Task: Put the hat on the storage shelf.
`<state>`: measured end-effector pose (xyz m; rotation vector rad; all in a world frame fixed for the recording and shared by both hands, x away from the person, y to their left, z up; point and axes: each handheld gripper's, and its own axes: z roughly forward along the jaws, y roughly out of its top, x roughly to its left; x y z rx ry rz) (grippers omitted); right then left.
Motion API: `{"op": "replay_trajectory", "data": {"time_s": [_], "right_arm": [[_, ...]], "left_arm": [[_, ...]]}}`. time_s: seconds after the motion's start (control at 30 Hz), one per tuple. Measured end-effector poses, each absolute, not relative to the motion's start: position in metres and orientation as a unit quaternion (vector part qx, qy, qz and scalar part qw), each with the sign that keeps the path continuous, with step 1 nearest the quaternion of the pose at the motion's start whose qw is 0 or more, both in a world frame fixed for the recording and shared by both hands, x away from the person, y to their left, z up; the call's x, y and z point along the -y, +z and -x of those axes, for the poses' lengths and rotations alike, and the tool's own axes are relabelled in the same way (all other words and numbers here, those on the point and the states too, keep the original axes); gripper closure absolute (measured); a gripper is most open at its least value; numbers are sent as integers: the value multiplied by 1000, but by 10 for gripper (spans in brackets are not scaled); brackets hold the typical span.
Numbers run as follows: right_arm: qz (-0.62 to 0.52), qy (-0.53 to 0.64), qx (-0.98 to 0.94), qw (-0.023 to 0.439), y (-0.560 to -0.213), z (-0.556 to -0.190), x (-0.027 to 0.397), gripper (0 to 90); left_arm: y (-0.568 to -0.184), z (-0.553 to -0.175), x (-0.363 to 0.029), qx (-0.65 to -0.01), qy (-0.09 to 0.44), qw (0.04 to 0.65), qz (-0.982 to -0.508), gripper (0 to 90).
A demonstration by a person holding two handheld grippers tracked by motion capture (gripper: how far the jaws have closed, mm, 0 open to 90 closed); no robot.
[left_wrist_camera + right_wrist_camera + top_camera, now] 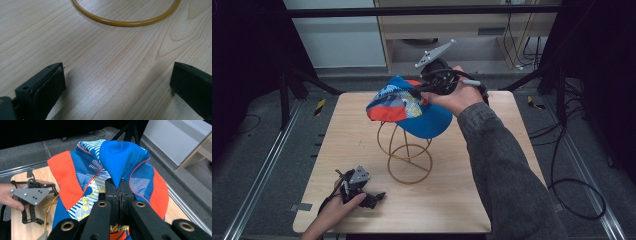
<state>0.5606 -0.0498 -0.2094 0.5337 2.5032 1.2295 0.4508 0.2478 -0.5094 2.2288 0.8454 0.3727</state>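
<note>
High view, nearest edge: the left hand (343, 202) rests the left gripper (371, 198) on the wooden table (462, 200), jaws spread wide with nothing between them. Beyond stands a yellow wire stand (408, 159). Farther off, the right arm reaches forward, sleeve grey, its right gripper (119, 192) pinched tight on blue fabric of the cap (110, 170) held over the stand. Cap print unreadable. Left gripper view adds the stand's ring (125, 23) lying on the wood.

- cap (412, 107): blue, with orange panels, mesh and a striped print; crumpled, held up over the stand, its blue fabric pinched.
- stand (407, 150): yellow wire loops, upright mid-table, round base ring flat on the wood.
</note>
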Motion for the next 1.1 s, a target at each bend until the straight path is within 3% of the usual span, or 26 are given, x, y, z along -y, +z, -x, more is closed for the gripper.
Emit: {"op": "replay_trajectory", "data": {"time_s": [0.57, 1.1], "right_arm": [[-152, 399, -896, 120, -227, -563, 17, 887], [-135, 400, -899, 114, -231, -558, 13, 886]], "left_arm": [[-509, -451, -248, -327, 144, 357, -863, 0], [-509, -451, -248, -326, 145, 356, -864, 0]]}}
